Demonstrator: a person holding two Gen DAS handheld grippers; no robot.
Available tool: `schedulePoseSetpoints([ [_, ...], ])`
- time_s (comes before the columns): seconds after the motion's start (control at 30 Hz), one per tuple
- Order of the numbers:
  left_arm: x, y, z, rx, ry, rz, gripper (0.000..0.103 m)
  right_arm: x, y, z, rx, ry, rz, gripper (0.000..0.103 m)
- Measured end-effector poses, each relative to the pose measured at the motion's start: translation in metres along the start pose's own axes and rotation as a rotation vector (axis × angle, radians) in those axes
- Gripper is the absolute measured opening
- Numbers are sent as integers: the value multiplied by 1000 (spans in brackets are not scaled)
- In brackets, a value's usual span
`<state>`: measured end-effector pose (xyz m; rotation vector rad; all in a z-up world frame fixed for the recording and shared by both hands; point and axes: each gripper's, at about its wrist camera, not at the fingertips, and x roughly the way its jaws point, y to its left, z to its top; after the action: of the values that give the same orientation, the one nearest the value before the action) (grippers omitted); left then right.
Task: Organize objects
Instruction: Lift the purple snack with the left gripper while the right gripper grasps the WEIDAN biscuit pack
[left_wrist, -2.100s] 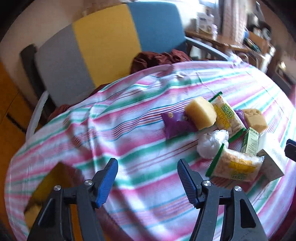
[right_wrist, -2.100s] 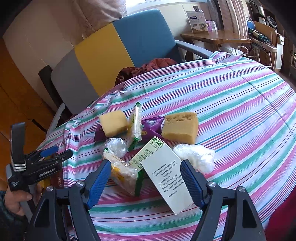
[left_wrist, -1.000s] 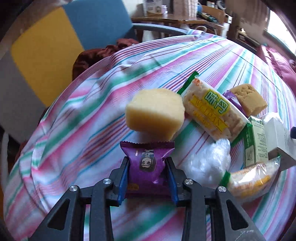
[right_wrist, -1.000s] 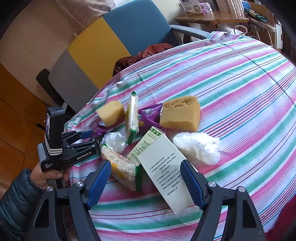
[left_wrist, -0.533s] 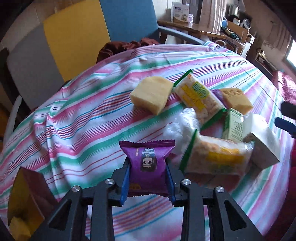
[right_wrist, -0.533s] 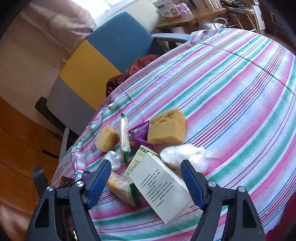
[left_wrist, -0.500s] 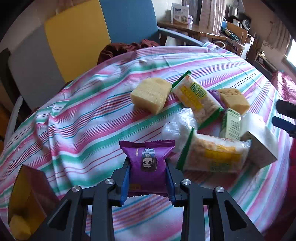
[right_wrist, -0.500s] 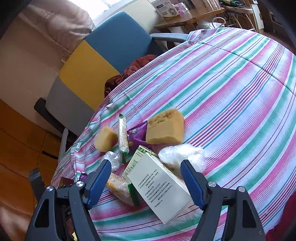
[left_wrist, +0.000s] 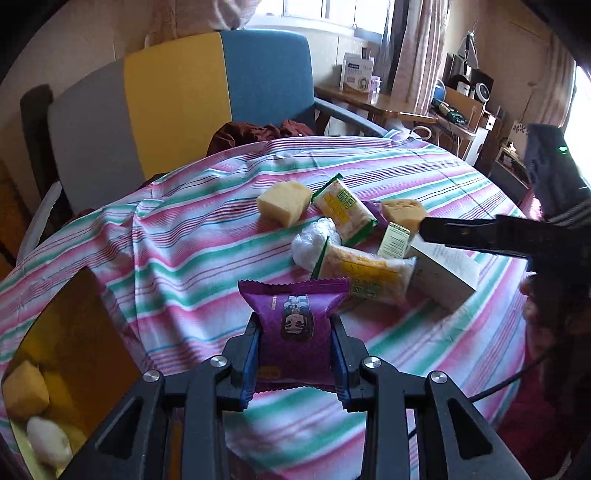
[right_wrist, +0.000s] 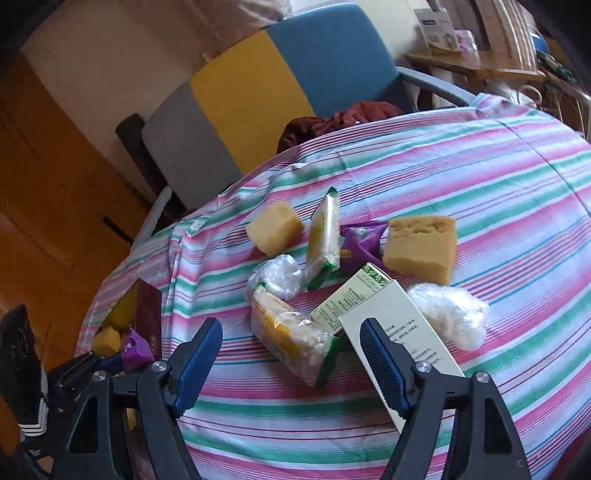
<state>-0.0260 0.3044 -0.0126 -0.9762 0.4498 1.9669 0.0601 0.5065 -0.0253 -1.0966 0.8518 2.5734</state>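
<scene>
- Starting at the far left of the left wrist view: an open box sits at about 8 o'clock, off the edge of the striped desk, with a yellow block and a white wrapped lump inside.
- Left tool is dead centre at 6 o'clock, clamped tight on a purple snack packet. The packet is held up off the cloth, pads pressing both its sides.
- Just past the packet, toward 1 o'clock, is the pile on the desk: a pale yellow sponge block, two green-edged cracker packs, and a white plastic-wrapped ball touching the nearer pack.
- Further right there's a browner sponge block and a white carton with a green end, tilted against the nearer cracker pack.
- Right tool comes in at 3 o'clock in that view. Its own camera shows the jaws wide apart with nothing between them, hovering over the nearer cracker pack and the carton.
- Also from the right camera: a second purple packet is wedged between the upright cracker pack and the brown block, and another white wrapped lump lies at 3 o'clock beside the carton.
- Behind it all is a grey, yellow and blue chair.
</scene>
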Motion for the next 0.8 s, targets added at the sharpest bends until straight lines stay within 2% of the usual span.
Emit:
schedulePoseSetpoints([
  [0.1,-14,5,-14,-32,-11,-13,34,10,18,-6,-96,30,-25,79],
  [0.23,-34,16,-28,-63,-37,-10,34,29,38,-13,-230,83,-100,79],
  [0.47,-59,45,-55,-158,-58,6,34,72,64,-17,-490,123,-281,78],
  [0.6,-71,61,-68,-206,-71,23,34,93,67,-24,-563,144,-326,77],
  [0.67,-76,69,-75,-234,-75,31,34,97,69,-29,-597,138,-345,72],
  [0.8,-82,86,-90,-297,-74,53,34,97,71,-32,-641,128,-359,46],
])
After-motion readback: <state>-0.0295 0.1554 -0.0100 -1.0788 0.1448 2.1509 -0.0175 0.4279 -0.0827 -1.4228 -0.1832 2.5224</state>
